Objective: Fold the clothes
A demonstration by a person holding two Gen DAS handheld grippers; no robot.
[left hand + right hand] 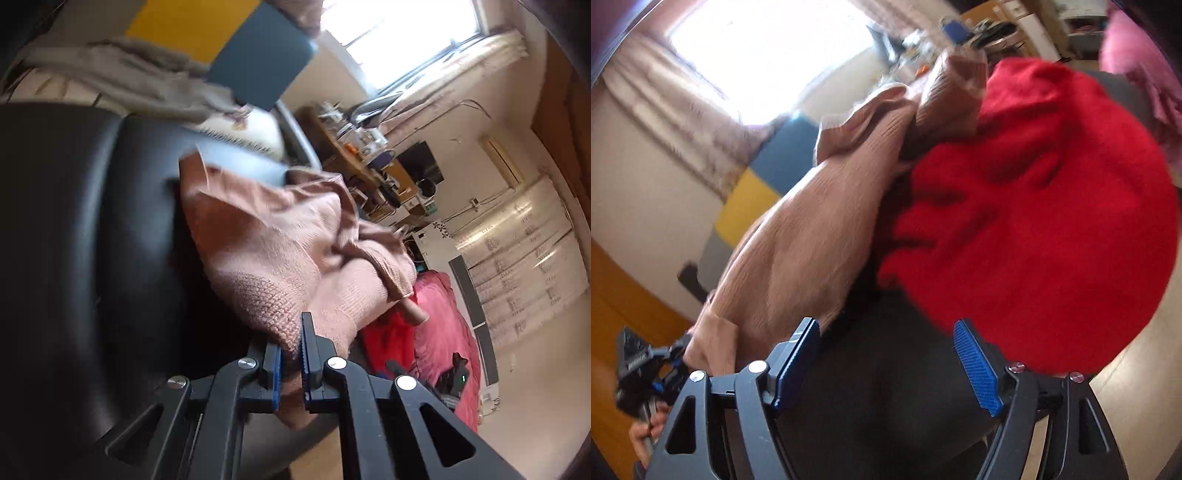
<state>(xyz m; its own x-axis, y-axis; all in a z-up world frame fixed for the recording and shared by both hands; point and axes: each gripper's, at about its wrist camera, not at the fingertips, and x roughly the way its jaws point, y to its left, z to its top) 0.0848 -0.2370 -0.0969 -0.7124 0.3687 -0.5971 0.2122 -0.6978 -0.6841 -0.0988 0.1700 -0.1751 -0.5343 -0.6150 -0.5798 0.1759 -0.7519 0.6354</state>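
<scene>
- My left gripper (291, 354), bottom centre of its view, is clamped on the hem of the dusty-pink knitted sweater (280, 236).
- That sweater drapes from mid-frame over the black leather seat (85, 229).
- My right gripper (886, 362) has its jaws apart with nothing between them.
- The fuzzy red garment (1034, 206) fills the right side.

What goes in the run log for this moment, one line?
left gripper: shut on pink knit sweater | right gripper: open, empty | red sweater: beside it on black seat | fold: not done
</scene>
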